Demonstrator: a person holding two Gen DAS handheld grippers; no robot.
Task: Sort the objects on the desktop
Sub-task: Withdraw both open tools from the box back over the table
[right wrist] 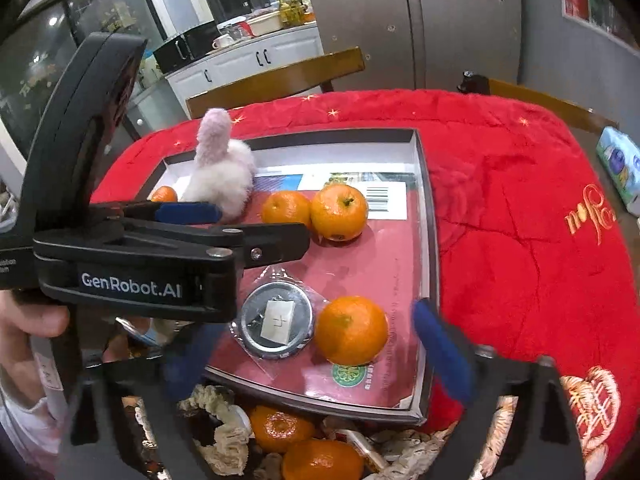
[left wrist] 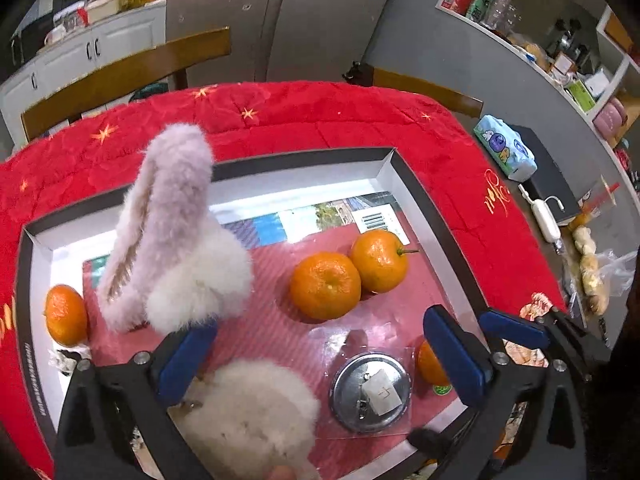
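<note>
A shallow black-rimmed tray (left wrist: 304, 156) on a red cloth holds a fluffy pink-and-white plush toy (left wrist: 172, 240), a white fluffy ball (left wrist: 248, 412), a silver disc in a clear bag (left wrist: 370, 392) and several oranges. My left gripper (left wrist: 320, 360) is open above the tray's near part. The fluffy ball lies by its left finger, and the pads do not press it. My right gripper (right wrist: 320, 356) is open too. One orange (right wrist: 351, 330) sits between its fingers, clear of both pads, with the silver disc (right wrist: 276, 320) just to its left.
Two oranges (left wrist: 348, 276) sit mid-tray and one (left wrist: 66, 314) at its left wall. Below the tray's near edge lie more oranges (right wrist: 280, 428) among crumpled wrappers. A tissue pack (left wrist: 506, 148) lies off the cloth at right. Wooden chairs (left wrist: 120, 76) stand behind. A hand (right wrist: 24, 320) holds the left tool.
</note>
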